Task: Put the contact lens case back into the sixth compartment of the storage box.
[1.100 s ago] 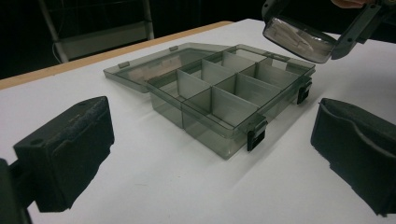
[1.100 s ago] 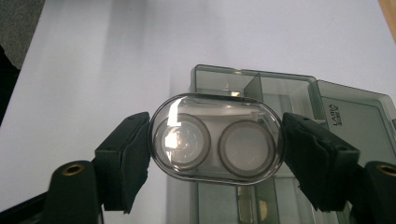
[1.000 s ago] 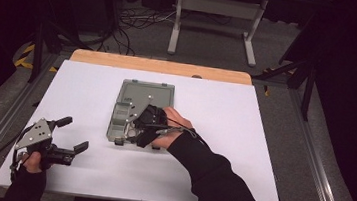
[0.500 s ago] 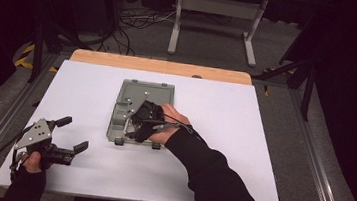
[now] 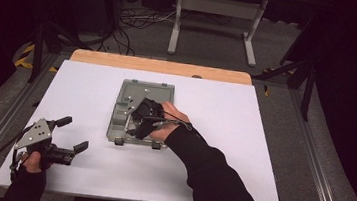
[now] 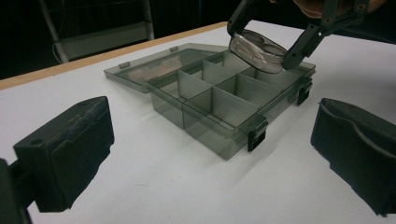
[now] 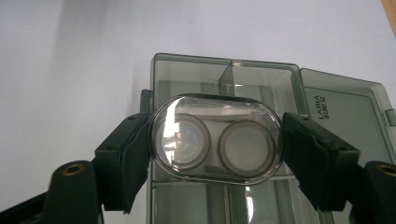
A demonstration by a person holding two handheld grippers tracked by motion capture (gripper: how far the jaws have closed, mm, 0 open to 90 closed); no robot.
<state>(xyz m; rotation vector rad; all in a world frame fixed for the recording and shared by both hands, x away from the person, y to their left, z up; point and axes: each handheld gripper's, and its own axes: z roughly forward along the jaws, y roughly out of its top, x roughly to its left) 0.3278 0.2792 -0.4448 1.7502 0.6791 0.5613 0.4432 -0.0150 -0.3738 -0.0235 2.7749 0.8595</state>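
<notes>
A smoky grey compartment box (image 5: pixel 137 111) lies open in the middle of the white table, its lid (image 6: pixel 154 70) flat behind it. My right gripper (image 5: pixel 140 121) hovers over the box, shut on a clear oval case (image 7: pixel 215 139) with two round wells inside. In the left gripper view that oval case (image 6: pixel 256 50) hangs just above the box's compartments (image 6: pixel 219 93). My left gripper (image 5: pixel 70 133) rests near the table's front left, open, nothing between its jaws.
The white table top (image 5: pixel 263 139) has free room right of the box and in front of it. A wooden strip (image 5: pixel 160 66) runs along the far edge. A metal stand (image 5: pixel 215 14) and cables (image 5: pixel 134 20) lie on the floor beyond.
The right hand with the oval case has shifted slightly left over the box. The left gripper has stayed where it was.
</notes>
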